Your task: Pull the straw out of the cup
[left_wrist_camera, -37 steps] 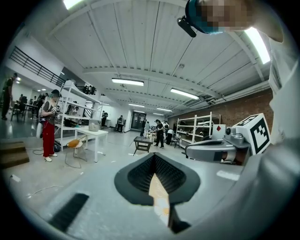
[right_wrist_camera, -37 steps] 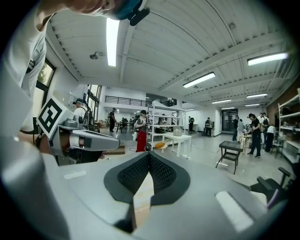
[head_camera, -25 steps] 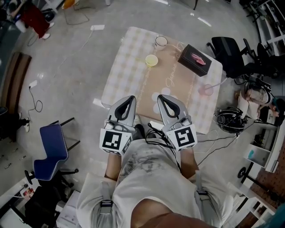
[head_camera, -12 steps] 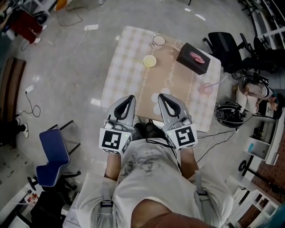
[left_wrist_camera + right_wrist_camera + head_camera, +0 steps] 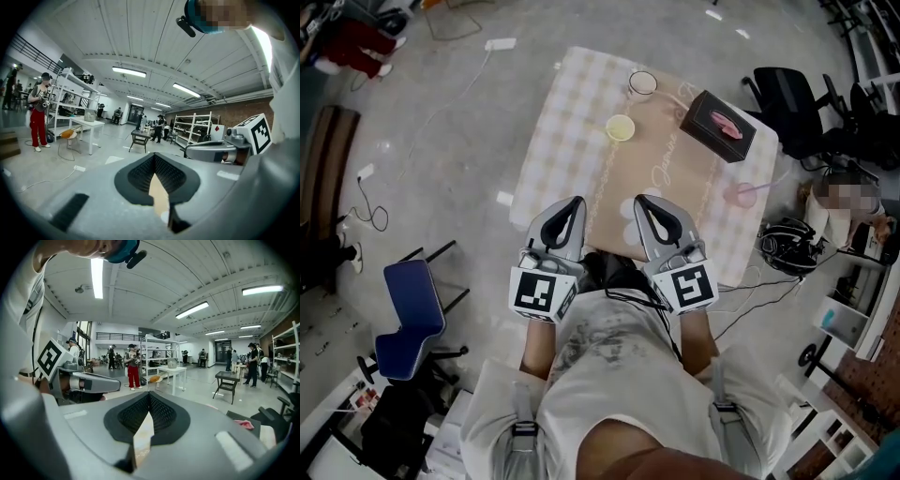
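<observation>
Pink cup [image 5: 739,194], table [image 5: 572,141] slightly nearer now

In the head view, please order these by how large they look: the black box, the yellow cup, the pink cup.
Largest: black box.
Then yellow cup and pink cup: they look alike, so I do not rank them.

Tablecloth [image 5: 558,141] matt fabric; floor [image 5: 459,187] smooth, glossy.

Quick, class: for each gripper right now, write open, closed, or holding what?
Left gripper: closed, jaw tips together, holding nothing.
Right gripper: closed, jaw tips together, holding nothing.
</observation>
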A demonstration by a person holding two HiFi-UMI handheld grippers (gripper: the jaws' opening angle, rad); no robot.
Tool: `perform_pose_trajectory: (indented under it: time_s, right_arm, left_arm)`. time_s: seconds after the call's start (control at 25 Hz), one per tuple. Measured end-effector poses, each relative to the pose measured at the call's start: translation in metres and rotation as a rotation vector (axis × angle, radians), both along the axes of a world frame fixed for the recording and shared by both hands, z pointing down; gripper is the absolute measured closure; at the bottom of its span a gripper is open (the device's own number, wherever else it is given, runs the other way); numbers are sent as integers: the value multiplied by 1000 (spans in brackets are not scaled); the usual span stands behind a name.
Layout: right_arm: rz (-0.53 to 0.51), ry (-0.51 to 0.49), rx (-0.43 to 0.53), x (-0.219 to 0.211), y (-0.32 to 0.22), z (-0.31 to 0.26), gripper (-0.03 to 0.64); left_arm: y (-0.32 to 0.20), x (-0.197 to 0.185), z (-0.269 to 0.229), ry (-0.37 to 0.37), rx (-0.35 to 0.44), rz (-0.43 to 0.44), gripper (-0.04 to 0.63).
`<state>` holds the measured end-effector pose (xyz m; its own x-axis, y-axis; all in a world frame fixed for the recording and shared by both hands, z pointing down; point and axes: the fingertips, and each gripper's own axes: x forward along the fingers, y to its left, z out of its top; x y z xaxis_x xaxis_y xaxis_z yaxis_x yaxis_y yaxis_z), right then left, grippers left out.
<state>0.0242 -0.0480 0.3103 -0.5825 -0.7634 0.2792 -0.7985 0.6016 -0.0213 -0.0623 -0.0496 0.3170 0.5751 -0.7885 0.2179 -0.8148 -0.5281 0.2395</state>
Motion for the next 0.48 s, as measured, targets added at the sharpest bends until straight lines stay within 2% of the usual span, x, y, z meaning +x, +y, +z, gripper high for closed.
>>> perform_pose_trajectory:
  time_s: [0.48]
  right_arm:
    - [-29, -23, -25, 5, -33, 21, 607]
  left_arm:
    - [-30, 5, 26, -5, -38, -28, 591]
